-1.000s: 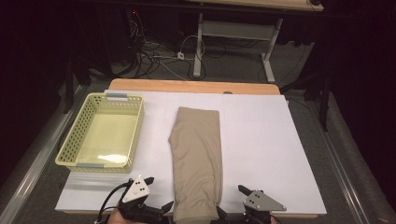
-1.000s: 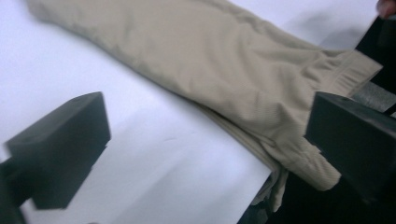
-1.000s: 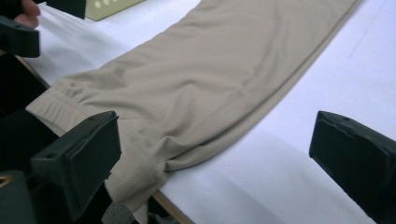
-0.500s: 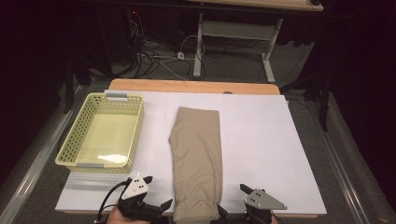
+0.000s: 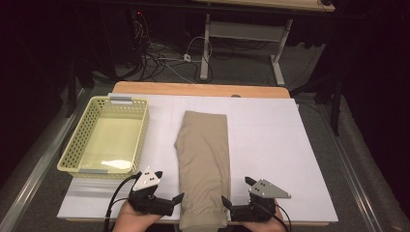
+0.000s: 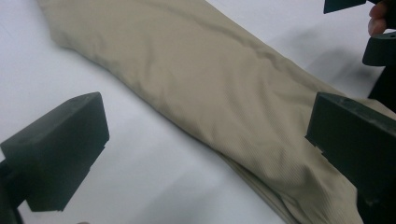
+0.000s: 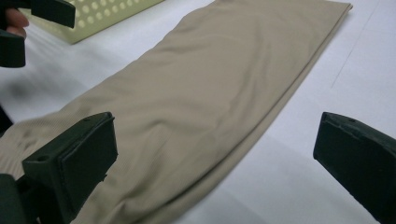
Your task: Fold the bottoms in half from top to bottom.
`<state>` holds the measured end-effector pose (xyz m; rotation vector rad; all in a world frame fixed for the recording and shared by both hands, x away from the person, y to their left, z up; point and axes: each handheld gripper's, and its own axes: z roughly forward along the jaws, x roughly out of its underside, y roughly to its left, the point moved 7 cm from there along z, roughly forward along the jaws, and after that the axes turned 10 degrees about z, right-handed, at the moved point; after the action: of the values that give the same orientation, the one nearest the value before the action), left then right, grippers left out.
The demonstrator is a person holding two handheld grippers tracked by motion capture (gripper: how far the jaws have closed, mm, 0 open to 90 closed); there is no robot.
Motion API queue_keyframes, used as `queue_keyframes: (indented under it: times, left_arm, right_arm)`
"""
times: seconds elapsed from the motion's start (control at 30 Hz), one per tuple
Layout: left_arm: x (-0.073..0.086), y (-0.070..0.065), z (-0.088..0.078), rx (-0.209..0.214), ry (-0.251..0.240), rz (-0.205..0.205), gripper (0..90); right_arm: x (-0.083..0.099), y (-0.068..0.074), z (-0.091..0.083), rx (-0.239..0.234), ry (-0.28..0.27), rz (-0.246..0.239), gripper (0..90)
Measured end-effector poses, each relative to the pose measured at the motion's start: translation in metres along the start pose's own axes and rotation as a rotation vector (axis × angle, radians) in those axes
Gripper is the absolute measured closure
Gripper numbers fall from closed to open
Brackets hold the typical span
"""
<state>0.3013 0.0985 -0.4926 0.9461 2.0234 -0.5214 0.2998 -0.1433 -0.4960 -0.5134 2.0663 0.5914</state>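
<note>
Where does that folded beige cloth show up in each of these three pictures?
High view: folded beige cloth lies at table centre, between both grippers.
Left gripper view: it runs diagonally, upper left to lower right.
Right gripper view: it fills the middle.
Shared landmark: the white table cover beneath it.

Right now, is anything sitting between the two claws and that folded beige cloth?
Nothing visible does. The left claw and right claw flank the near end of the cloth, jaws open, with bare white table between. The basket sits off to the left.
</note>
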Motion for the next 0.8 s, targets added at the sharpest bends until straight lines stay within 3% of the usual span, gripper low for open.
queue_keyframes:
  times: [0.1, 0.17, 0.27, 0.4, 0.63, 0.7, 0.77, 0.8]
  left_arm:
    - [-0.014, 0.01, 0.011, -0.013, 0.027, 0.027, 0.0]
    - [-0.028, 0.022, 0.028, -0.023, 0.046, 0.034, 0.0]
    - [-0.036, 0.032, 0.041, -0.033, 0.06, 0.032, 0.0]
    - [-0.048, 0.055, 0.073, -0.051, 0.118, 0.025, 0.0]
    - [-0.065, 0.113, 0.115, -0.133, 0.177, -0.05, 0.8]
    - [-0.065, 0.129, 0.122, -0.149, 0.202, -0.068, 6.9]
    - [-0.061, 0.142, 0.13, -0.176, 0.258, -0.073, 11.7]
    - [-0.058, 0.146, 0.133, -0.17, 0.269, -0.083, 14.5]
  right_arm:
    - [-0.01, -0.006, 0.009, 0.013, 0.011, -0.014, 0.7]
    - [-0.022, -0.017, 0.023, 0.019, 0.028, -0.007, 2.1]
    - [-0.031, -0.026, 0.034, 0.029, 0.043, -0.005, 3.3]
    - [-0.05, -0.047, 0.061, 0.053, 0.069, 0.01, 13.8]
    - [-0.072, -0.087, 0.12, 0.108, 0.133, 0.063, 28.0]
    - [-0.078, -0.097, 0.137, 0.119, 0.159, 0.084, 29.9]
    - [-0.083, -0.104, 0.148, 0.134, 0.183, 0.073, 29.9]
    - [-0.086, -0.106, 0.154, 0.138, 0.196, 0.067, 29.7]
